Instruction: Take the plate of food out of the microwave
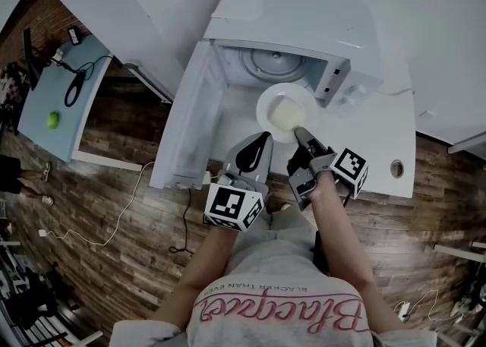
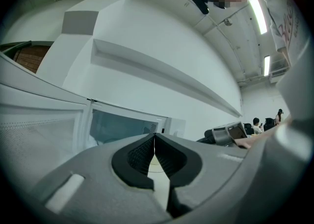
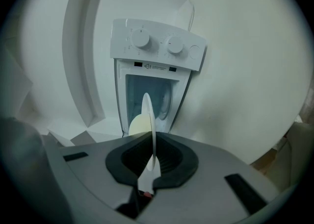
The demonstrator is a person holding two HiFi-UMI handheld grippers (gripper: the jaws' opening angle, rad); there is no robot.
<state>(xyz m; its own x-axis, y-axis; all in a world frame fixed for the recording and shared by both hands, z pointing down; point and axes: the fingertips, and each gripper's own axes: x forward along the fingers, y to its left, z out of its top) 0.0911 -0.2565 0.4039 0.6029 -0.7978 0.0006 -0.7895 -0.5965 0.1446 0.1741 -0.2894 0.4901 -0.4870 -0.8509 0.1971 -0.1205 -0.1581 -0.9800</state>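
The white microwave [image 1: 304,19] stands open on the counter, its door [image 1: 190,118] swung out to the left and its glass turntable [image 1: 269,61] bare. A white plate [image 1: 277,99] carrying a pale yellow piece of food [image 1: 287,115] hangs just in front of the opening. My right gripper [image 1: 301,134] is shut on the plate's near rim. In the right gripper view the plate [image 3: 148,115] runs edge-on between the pads of the right gripper [image 3: 153,142], the food [image 3: 136,125] on its left face. My left gripper [image 1: 262,139] sits beside the plate's lower left, shut and holding nothing, as the left gripper view [image 2: 155,137] shows.
The white counter [image 1: 380,148] has a round hole [image 1: 396,168] at its right. A light blue table [image 1: 45,95] with a green ball [image 1: 53,119] and a black cable stands at far left. Cords lie on the wooden floor [image 1: 114,209].
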